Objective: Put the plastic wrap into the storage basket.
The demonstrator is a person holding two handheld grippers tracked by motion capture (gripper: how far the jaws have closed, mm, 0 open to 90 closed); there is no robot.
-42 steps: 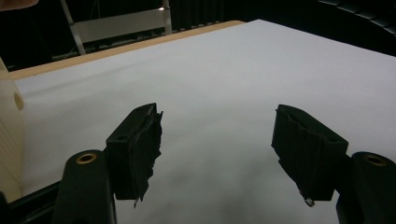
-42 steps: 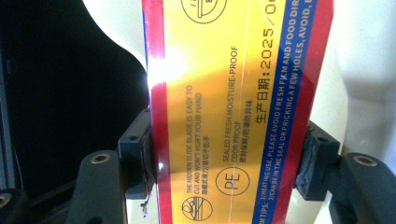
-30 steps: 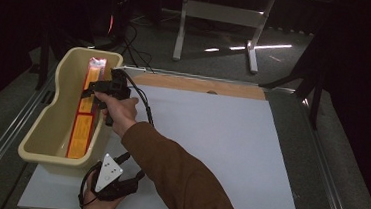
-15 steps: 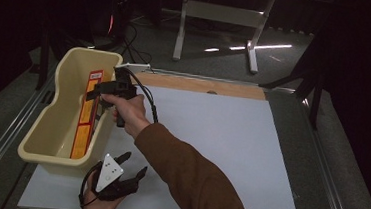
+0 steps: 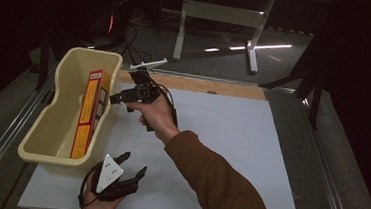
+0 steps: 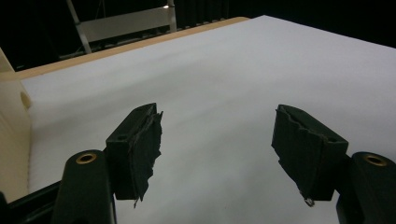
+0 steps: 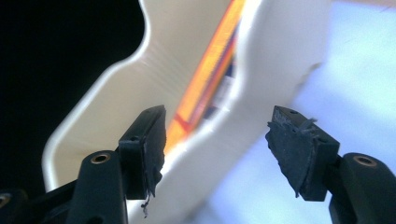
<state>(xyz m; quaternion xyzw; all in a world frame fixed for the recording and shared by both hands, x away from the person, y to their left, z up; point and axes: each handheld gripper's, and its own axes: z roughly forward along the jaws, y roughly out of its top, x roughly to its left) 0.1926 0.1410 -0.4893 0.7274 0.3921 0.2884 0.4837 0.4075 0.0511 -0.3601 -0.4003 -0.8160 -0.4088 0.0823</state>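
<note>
Hovering spread right hand-held gripper (image 5: 115,98) just beside tub (image 5: 45,138); orange box (image 5: 86,114) inside.

A white sheet (image 5: 249,154) covers the surface, with a strip of bare wood (image 5: 215,86) showing along its far edge. Beyond it, on the dark floor (image 5: 286,67), stands a white metal stand (image 5: 220,17) with splayed feet. Black cables (image 5: 134,35) trail across the floor near it.
</note>
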